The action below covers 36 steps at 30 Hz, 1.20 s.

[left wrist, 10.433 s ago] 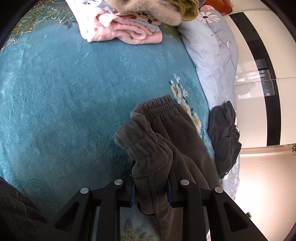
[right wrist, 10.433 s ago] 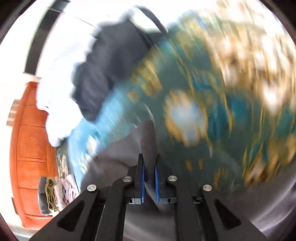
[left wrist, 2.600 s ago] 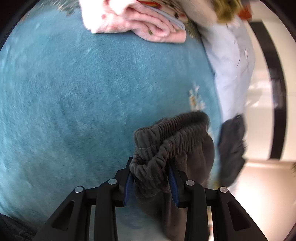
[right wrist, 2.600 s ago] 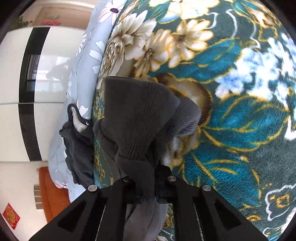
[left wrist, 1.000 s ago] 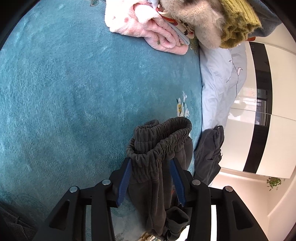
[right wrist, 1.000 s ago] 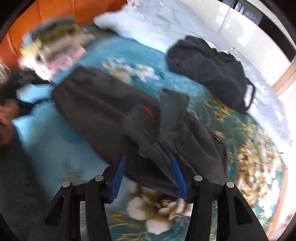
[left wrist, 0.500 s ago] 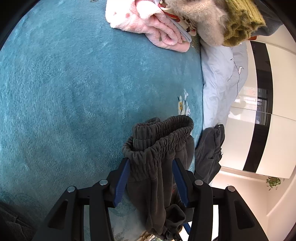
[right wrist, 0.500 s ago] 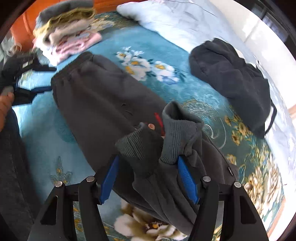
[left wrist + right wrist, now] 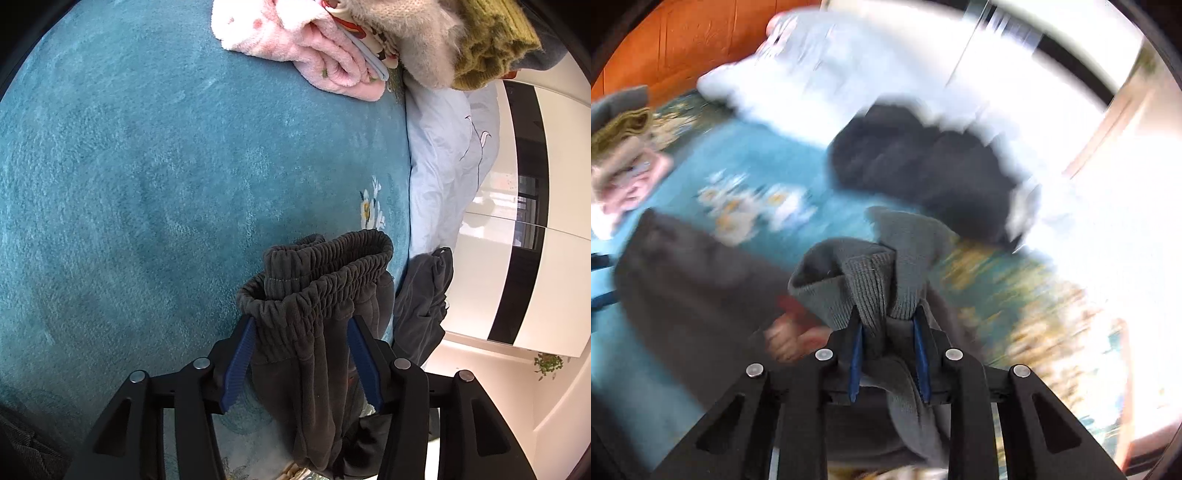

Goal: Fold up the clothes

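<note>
Dark grey sweatpants lie on the teal blanket [image 9: 147, 166]. In the left wrist view their elastic waistband [image 9: 325, 266] bunches up between the blue pads of my left gripper [image 9: 299, 325]. That gripper stands open, its pads wide on either side of the cloth. The right wrist view is motion-blurred. My right gripper [image 9: 886, 328] is shut on the ribbed leg cuffs [image 9: 871, 280], which stand up above the pads. The trouser body [image 9: 694, 280] stretches away to the left. The legs hanging below my left gripper are partly hidden.
A stack of folded clothes [image 9: 332, 55], pink, cream and olive, sits at the far end of the blanket. A dark crumpled garment [image 9: 424, 306] lies at the bed's edge beside a pale blue quilt [image 9: 443, 155]. An orange headboard [image 9: 683, 44] is behind.
My left gripper let go of the waistband and spread wider. My right gripper, wide open half a second ago, has shut on the cuffs and is swinging fast, blurring its view.
</note>
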Motion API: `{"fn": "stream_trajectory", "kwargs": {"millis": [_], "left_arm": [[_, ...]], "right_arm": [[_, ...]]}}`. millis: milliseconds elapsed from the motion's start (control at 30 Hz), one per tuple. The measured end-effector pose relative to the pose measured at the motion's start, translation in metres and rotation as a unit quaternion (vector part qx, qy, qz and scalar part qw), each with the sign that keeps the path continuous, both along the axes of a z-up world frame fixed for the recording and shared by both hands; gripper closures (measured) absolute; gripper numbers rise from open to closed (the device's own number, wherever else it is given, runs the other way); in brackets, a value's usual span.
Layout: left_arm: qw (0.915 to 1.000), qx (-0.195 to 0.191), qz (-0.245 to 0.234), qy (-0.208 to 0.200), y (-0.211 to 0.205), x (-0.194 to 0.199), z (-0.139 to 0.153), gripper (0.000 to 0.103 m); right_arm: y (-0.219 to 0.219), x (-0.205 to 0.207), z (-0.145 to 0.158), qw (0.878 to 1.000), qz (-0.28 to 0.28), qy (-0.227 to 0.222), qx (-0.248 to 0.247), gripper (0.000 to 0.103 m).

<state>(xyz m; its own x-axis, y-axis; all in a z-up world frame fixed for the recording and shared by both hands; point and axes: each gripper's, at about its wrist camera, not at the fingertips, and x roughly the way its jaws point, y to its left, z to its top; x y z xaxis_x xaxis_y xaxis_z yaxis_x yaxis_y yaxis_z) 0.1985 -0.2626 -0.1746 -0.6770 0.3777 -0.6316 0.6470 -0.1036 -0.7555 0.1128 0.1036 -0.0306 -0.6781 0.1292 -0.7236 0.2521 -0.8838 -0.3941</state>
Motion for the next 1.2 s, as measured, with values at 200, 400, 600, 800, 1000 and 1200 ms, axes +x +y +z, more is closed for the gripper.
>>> {"fn": "stream_trajectory", "kwargs": {"millis": [200,400,600,800,1000,1200], "left_arm": [[1.0000,0.004,-0.004,-0.005,0.000,-0.001,-0.004,0.045],[0.9999,0.008,-0.008,-0.010,0.000,-0.002,-0.007,0.044],[0.9999,0.007,-0.008,-0.010,0.000,-0.003,-0.008,0.042],[0.9999,0.008,-0.008,-0.012,0.000,-0.004,-0.010,0.042],[0.9995,0.015,-0.011,-0.025,0.002,-0.006,-0.015,0.039],[0.9988,0.011,-0.031,-0.036,0.007,-0.013,-0.018,0.039]], "right_arm": [[-0.042,0.028,-0.088,0.988,0.075,-0.136,0.023,0.072],[-0.040,0.033,-0.070,0.984,0.080,-0.160,-0.029,0.057],[0.018,0.006,-0.015,0.963,0.043,-0.161,-0.210,0.052],[0.066,-0.051,-0.025,0.947,-0.097,-0.161,-0.260,0.052],[0.000,-0.027,-0.072,0.943,0.004,-0.262,-0.207,0.052],[-0.013,-0.010,-0.089,0.943,0.024,-0.265,-0.199,0.050]]}}
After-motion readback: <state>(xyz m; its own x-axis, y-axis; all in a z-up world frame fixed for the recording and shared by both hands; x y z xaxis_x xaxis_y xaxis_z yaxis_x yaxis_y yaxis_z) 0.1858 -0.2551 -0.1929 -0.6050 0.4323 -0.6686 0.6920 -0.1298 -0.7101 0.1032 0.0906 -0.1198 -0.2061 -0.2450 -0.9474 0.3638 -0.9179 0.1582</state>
